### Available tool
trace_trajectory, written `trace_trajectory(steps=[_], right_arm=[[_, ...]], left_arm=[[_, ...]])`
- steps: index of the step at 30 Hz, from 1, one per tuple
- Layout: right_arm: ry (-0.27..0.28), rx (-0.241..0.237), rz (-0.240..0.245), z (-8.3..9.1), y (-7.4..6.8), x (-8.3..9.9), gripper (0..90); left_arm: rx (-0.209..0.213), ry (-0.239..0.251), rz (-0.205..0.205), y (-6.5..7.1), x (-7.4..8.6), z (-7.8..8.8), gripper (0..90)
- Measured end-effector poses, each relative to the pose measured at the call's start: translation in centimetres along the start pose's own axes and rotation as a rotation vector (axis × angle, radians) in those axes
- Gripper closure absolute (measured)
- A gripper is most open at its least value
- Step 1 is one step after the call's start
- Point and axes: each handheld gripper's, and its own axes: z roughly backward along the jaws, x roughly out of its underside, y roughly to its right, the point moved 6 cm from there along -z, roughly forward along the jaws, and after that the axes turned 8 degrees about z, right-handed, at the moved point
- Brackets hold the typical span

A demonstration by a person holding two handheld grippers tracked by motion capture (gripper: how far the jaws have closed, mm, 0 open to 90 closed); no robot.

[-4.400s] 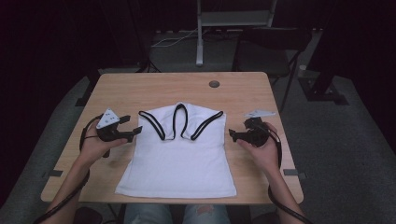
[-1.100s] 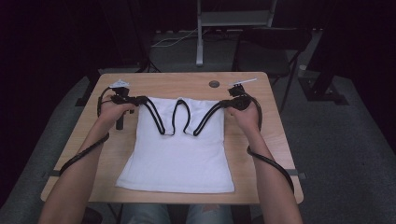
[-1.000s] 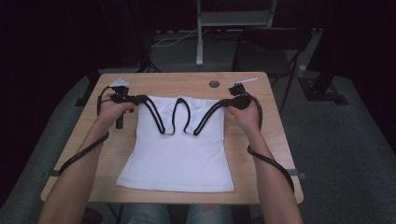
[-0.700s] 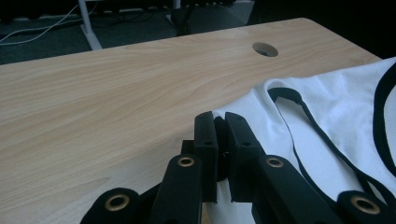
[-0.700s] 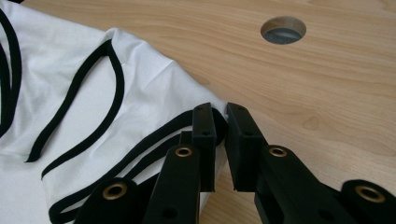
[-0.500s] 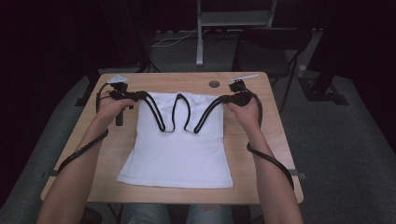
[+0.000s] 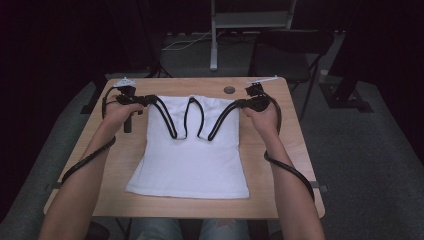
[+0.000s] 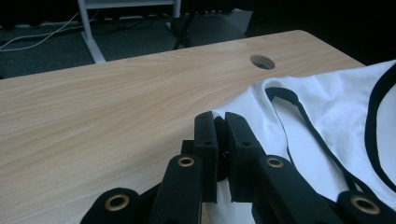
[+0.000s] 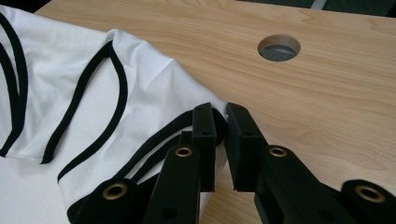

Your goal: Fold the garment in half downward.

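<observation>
Bright table, dark room around

Light falls evenly on the table [image 7: 280, 150]; beyond it all is dim. Near each gripper's fingers the wood shines softly, slightly blurred.

My arms are bare, with no sleeves, and I wear blue jeans. My left black hand-held gripper [image 7: 148, 100] and right black hand-held gripper [image 7: 239, 103] each carry a grey three-cornered plate on top. Brass-coloured rivets dot their black jaw links, and a black cable trails back from each.
</observation>
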Motion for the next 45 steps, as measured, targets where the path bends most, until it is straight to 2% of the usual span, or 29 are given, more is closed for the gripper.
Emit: trace_trajectory(steps=[34, 41, 45], right_arm=[[0.040, 0.019, 0.016, 1.3, -0.1, -2.0, 83.0], [0.049, 0.022, 0.015, 1.5, -0.1, -2.3, 83.0], [0.039, 0.025, 0.022, 1.3, -0.1, -1.8, 83.0]], left_arm=[[0.003, 0.029, -0.023, 0.8, -2.3, 0.8, 84.7], [0.004, 0.033, -0.018, 0.9, -2.3, 0.7, 84.7], [0.003, 0.023, -0.016, 0.7, -1.6, 0.5, 84.6]])
